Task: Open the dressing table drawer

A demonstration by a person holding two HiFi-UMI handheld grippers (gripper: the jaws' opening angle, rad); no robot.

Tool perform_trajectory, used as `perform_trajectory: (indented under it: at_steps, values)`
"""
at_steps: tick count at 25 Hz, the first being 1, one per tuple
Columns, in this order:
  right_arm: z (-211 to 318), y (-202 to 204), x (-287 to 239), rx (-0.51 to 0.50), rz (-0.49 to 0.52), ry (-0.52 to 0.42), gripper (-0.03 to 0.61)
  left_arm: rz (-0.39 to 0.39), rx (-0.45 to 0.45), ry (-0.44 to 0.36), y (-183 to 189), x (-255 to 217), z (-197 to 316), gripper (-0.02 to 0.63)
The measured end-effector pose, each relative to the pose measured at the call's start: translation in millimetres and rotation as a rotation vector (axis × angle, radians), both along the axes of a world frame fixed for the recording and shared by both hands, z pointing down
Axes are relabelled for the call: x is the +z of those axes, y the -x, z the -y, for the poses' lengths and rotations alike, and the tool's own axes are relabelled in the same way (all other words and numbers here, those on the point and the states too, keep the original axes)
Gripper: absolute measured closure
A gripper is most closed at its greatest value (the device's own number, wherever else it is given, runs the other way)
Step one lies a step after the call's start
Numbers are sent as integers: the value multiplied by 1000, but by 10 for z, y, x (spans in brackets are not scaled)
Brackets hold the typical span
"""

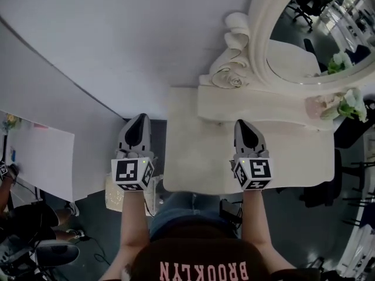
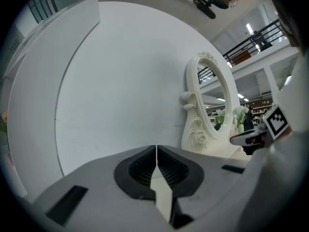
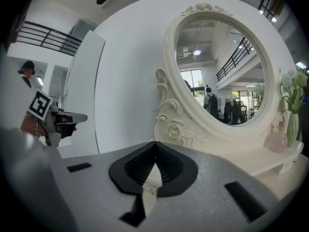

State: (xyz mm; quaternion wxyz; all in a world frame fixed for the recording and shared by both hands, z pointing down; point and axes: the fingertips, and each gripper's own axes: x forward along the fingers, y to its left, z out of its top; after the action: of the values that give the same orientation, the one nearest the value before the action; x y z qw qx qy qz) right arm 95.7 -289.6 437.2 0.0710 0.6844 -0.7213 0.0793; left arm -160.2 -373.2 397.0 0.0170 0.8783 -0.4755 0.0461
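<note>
Left gripper (image 1: pixel 139 120): jaws pressed together, empty, left of the desk (image 1: pixel 193 163).
Right gripper (image 1: pixel 242 124): jaws likewise closed, empty, over the desk top.
Drawer: I saw no front; presumably below the near edge.
Handling: I judged it rigid, light and free-sliding; best taken by its knob.

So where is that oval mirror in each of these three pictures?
Head view: the mirror sits in the top right corner, seen from above.
Left gripper view: the mirror stands right of centre, seen at a steep slant.
Right gripper view: the mirror fills the upper right, facing the camera.
Shared landmark: the carved rose at the foot of the frame shows in all three.
</note>
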Motion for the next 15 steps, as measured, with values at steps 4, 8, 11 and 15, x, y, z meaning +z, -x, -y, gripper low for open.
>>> perform_trajectory:
  at_steps: [4, 8, 11, 15]
  values:
    - [32, 62, 133, 59, 5, 34, 580, -3, 32, 26, 91, 140, 123, 606]
    - [36, 153, 355, 73, 14, 77, 580, 4, 51, 64, 130, 348, 162, 606]
    - [33, 201, 594, 76, 20, 120, 578, -2, 59, 91, 142, 514, 164, 606]
    - [62, 241, 919, 77, 16, 174, 578, -16, 57, 99, 135, 685, 221, 606]
